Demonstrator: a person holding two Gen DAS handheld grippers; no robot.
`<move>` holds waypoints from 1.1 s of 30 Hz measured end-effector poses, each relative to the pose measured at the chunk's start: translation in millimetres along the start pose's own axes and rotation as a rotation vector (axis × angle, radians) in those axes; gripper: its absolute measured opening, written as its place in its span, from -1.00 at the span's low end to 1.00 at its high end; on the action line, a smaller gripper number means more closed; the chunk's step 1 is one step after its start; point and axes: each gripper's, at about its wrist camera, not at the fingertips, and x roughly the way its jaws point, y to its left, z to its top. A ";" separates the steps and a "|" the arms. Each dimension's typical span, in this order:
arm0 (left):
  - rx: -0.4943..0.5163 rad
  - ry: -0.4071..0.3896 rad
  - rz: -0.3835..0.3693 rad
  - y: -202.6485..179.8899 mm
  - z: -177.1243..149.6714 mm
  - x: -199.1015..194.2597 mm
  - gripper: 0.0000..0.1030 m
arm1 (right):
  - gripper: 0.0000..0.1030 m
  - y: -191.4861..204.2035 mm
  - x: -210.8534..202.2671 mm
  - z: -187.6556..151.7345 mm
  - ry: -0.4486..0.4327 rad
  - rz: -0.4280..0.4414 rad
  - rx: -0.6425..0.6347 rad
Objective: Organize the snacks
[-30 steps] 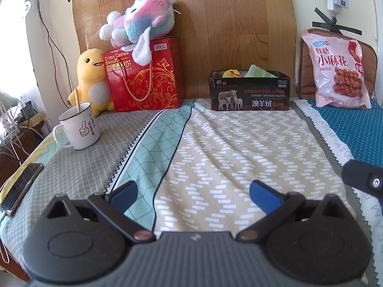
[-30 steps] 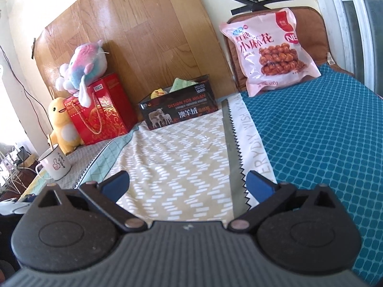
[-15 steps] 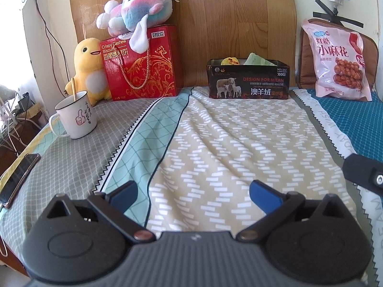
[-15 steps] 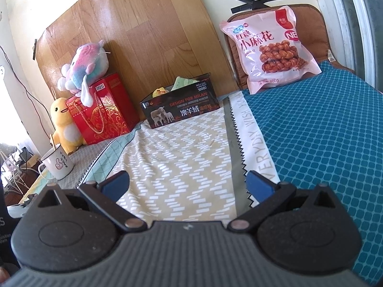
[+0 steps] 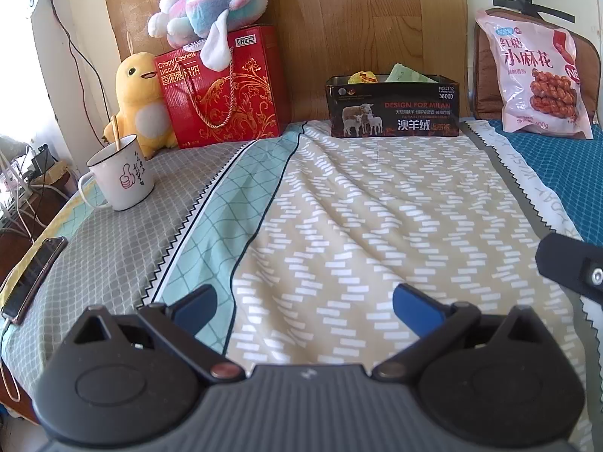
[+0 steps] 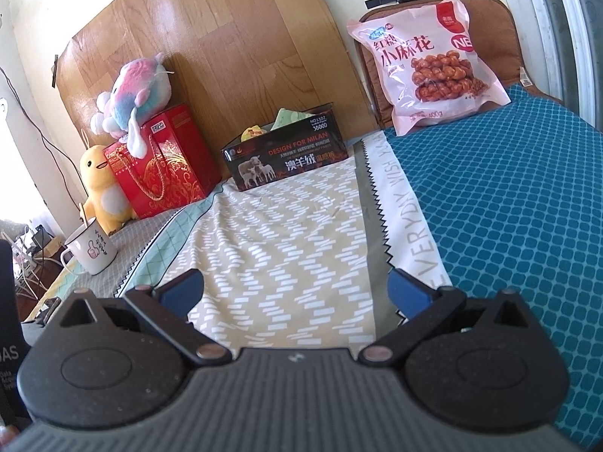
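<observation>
A black box point(image 5: 394, 109) point(image 6: 286, 158) printed with sheep stands at the far end of the bed against the wooden headboard, with a yellow snack point(image 5: 362, 77) and a green packet point(image 5: 405, 73) poking out of it. A pink snack bag point(image 5: 537, 79) point(image 6: 426, 64) leans on a brown cushion at the far right. A red biscuit gift bag point(image 5: 222, 90) point(image 6: 166, 165) stands at the far left. My left gripper point(image 5: 305, 303) is open and empty, low over the beige sheet. My right gripper point(image 6: 296, 288) is open too, holding nothing.
A white mug point(image 5: 120, 173) with a stick in it sits at the left. A phone point(image 5: 34, 273) lies near the bed's left edge. A yellow duck plush point(image 5: 137, 98) and a pink-blue plush point(image 5: 211, 0) sit by the red bag. Cables hang off the left side.
Both grippers have moved a little forward toward the headboard, so the box and bags look larger. Both stay open and empty.
</observation>
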 end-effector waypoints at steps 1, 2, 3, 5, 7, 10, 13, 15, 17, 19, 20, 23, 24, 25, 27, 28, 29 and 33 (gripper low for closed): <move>-0.002 -0.002 0.001 0.4 0.2 -0.2 1.00 | 1.00 -0.7 0.2 0.1 0.001 0.001 0.001; -0.004 -0.003 0.002 0.7 0.4 -0.2 1.00 | 1.00 -0.9 0.3 0.0 0.002 0.001 0.003; -0.006 -0.005 0.003 0.9 0.5 -0.2 1.00 | 1.00 -1.0 0.3 -0.1 0.002 0.002 0.004; -0.008 -0.006 0.006 1.6 0.2 -0.2 1.00 | 1.00 -0.9 0.6 -0.2 0.003 0.002 0.002; -0.007 -0.006 0.008 1.9 0.0 0.4 1.00 | 1.00 -0.1 1.1 -1.0 0.006 0.004 0.000; -0.008 -0.007 0.014 2.0 -0.3 0.4 1.00 | 1.00 1.0 2.1 -1.8 0.011 0.006 -0.004; -0.014 -0.014 0.015 3.2 -0.7 -0.7 1.00 | 1.00 0.7 2.3 -1.8 0.013 0.009 -0.005; -0.014 -0.018 0.016 3.4 -0.7 -1.1 1.00 | 1.00 1.1 2.1 -2.0 0.013 0.010 -0.006; -0.015 -0.022 0.018 3.3 -1.0 -1.3 1.00 | 1.00 1.5 2.1 -2.2 0.013 0.010 -0.006; -0.015 -0.024 0.018 3.4 -0.9 -1.2 1.00 | 1.00 1.8 2.3 -2.2 0.014 0.011 -0.008; -0.014 -0.023 0.019 3.5 -0.8 -1.0 1.00 | 1.00 1.7 2.3 -2.2 0.014 0.011 -0.009; -0.011 -0.026 0.017 3.6 -0.9 -1.0 1.00 | 1.00 1.6 2.4 -2.3 0.015 0.012 -0.008; -0.008 -0.029 0.017 3.4 -1.4 -1.3 1.00 | 1.00 1.4 2.5 -2.3 0.015 0.013 -0.008; -0.004 -0.033 0.018 2.9 -1.5 -1.7 0.99 | 1.00 1.5 2.5 -2.3 0.015 0.012 -0.008; 0.006 -0.041 0.017 2.0 -1.4 -2.7 1.00 | 1.00 1.6 2.4 -2.2 0.015 0.013 -0.009; 0.009 -0.045 0.016 1.7 -1.2 -3.3 1.00 | 1.00 1.8 2.5 -2.3 0.014 0.013 -0.008; 0.012 -0.048 0.015 1.1 -1.0 -4.0 1.00 | 1.00 1.8 2.6 -2.3 0.014 0.014 -0.009; 0.017 -0.063 0.000 2.7 -1.5 -5.3 1.00 | 1.00 2.2 2.6 -2.3 0.013 0.013 -0.009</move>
